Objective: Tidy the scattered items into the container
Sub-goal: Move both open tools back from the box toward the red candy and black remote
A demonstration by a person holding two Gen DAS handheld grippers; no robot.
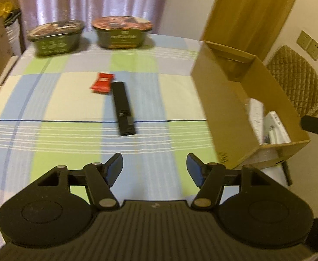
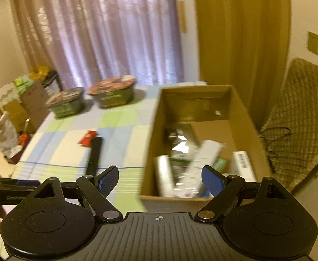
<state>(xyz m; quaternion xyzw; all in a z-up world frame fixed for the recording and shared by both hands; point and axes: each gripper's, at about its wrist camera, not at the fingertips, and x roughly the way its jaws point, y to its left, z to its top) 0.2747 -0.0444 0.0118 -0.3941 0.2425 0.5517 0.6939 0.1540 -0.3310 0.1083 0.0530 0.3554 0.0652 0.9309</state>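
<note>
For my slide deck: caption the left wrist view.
Open left gripper faces a black remote and red packet beside the cardboard box.

A black remote control [image 1: 123, 108] lies flat on the checked tablecloth, its far end just beside a red snack packet [image 1: 102, 82]. At the table's right edge stands an open cardboard box [image 2: 156, 117], holding white boxes, a roll and shiny packets

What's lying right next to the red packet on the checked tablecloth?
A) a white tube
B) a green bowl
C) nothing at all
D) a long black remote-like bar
D: the long black bar lies with its far end against the red packet on the tablecloth.
</note>
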